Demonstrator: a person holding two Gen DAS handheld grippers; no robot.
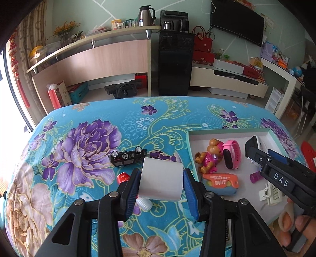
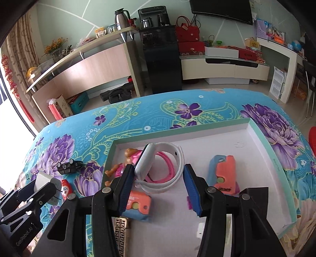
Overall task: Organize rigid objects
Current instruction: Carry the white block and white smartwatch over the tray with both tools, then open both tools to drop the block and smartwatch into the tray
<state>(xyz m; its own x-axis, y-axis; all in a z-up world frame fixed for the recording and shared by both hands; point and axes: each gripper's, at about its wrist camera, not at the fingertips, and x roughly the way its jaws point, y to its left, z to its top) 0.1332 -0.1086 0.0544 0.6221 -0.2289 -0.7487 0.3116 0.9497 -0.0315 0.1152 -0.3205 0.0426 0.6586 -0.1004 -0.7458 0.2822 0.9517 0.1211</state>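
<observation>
floral cloth [image 1: 94, 138] on table | black dispenser cabinet [image 1: 174, 63] | wall TV [image 1: 237, 21] | steel kettle [image 1: 145, 12] on shelf

Home living room, wall television [image 1: 237, 21], kettle [image 1: 145, 15] (steel)

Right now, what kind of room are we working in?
Most likely a home living room: a wall-mounted TV above a low media cabinet, a tea and water dispenser, and a floral-cloth table with a toy tray.

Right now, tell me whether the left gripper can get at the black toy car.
Probably not yet: the left gripper is shut on a white block. The toy car lies upside down on the cloth just beyond, with nothing between them.
</observation>
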